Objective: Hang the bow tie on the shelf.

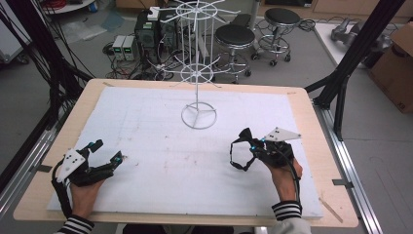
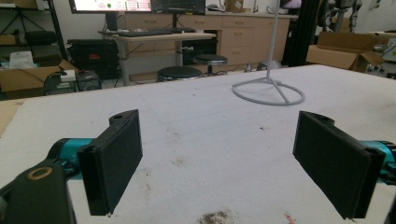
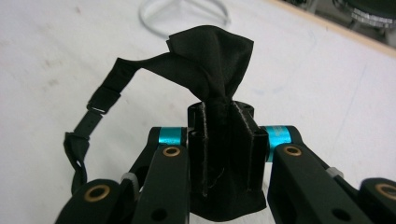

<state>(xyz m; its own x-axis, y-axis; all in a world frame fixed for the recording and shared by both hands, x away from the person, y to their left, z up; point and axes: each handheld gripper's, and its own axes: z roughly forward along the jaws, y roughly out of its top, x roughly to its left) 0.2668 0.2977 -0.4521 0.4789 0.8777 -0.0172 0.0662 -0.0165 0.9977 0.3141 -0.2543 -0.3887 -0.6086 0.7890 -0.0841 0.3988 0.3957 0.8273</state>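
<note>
Black fabric item with a strap [image 3: 212, 56], one only, is pinched between the two pads of the right gripper [image 3: 223, 140]; the jaws are closed tight on it. In the right gripper view the cloth bunches upward above the jaw tips at frame centre, and its narrow strap with a small buckle loops off to the left and down. In the high view the same item [image 1: 242, 146] sits at centre right, hanging off the left-facing tips of the right gripper [image 1: 253, 146], just above the white mat [image 1: 160, 146].

Left gripper [image 1: 104, 151], lower left of the high view, holds nothing; its jaws stand wide apart over bare mat, confirmed in the left gripper view [image 2: 219, 158].

Count: two grippers, one fabric item, one white wire display stand [image 1: 197, 63] with a ring base, at upper centre, well apart from both grippers.

Both hands come in from the bottom edge, striped cuffs showing; the right hand [image 1: 285, 173] grips its tool angled up-left, the left hand [image 1: 85, 192] angled up-right.
</note>
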